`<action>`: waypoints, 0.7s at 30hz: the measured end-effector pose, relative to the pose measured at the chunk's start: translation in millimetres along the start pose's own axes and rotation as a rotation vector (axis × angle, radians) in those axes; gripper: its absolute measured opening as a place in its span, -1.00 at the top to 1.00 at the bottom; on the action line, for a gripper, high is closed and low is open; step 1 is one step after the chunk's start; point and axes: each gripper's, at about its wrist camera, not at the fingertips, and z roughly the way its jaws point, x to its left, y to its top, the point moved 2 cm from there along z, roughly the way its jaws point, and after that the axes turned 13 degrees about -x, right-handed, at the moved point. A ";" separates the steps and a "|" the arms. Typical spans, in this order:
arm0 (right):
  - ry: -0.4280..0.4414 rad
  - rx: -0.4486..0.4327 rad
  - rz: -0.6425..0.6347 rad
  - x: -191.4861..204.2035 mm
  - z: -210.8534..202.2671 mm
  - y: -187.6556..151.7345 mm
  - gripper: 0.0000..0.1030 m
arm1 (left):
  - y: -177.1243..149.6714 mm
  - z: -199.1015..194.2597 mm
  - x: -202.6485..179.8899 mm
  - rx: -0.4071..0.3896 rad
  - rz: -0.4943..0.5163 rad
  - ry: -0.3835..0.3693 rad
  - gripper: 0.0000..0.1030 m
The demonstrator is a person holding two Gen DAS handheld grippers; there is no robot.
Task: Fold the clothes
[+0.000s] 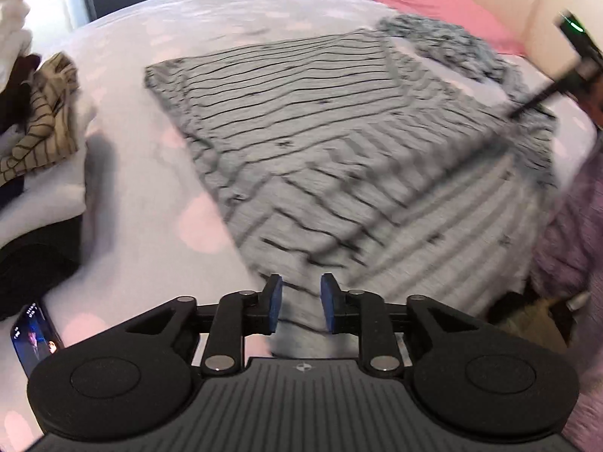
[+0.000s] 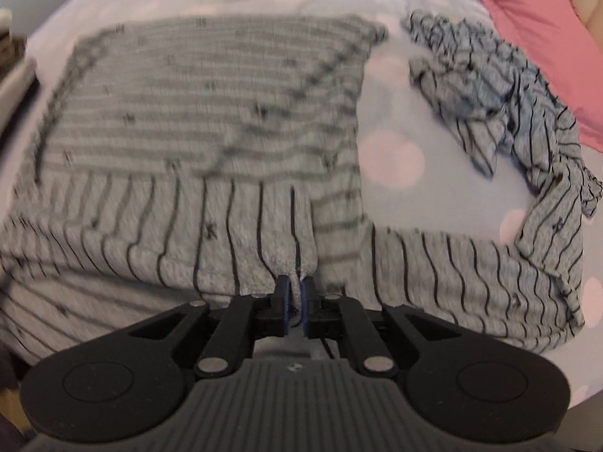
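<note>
Right gripper (image 2: 296, 293) pads pinched tight on a folded edge of the grey striped garment (image 2: 211, 113), fabric bunched between them at 12 o'clock from the tool. Left gripper (image 1: 300, 293) spread apart, nothing between the pads, hovering over the garment's near corner. Garment lies mostly flat mid-bed on the polka-dot bedspread (image 1: 158, 30), a sleeve or flap trailing toward 3 o'clock in the right wrist view. Second crumpled striped piece (image 2: 490, 86) at 1–2 o'clock, pink pillow (image 2: 527, 30) beyond. Phone (image 1: 34, 335) at 8 o'clock, heap of clothes (image 1: 41, 113) at 9–10 in the left view. Step looks like mid-fold: right side carrying an edge across. Next likely needs the left to close on the matching corner, keep the edge taut, lay it aligned. Heavy motion blur.
</note>
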 end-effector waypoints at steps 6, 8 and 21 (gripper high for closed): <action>0.004 0.008 0.022 -10.2 -1.7 -19.6 0.85 | -6.0 23.9 -5.1 0.047 0.062 -0.004 0.90; 0.020 -0.021 0.056 -15.8 -10.0 -19.3 0.86 | -4.5 15.1 -9.0 0.023 0.092 0.001 0.92; 0.078 0.167 -0.057 -13.7 -34.3 -48.6 0.86 | -33.9 -11.5 -61.8 0.211 0.396 -0.131 0.96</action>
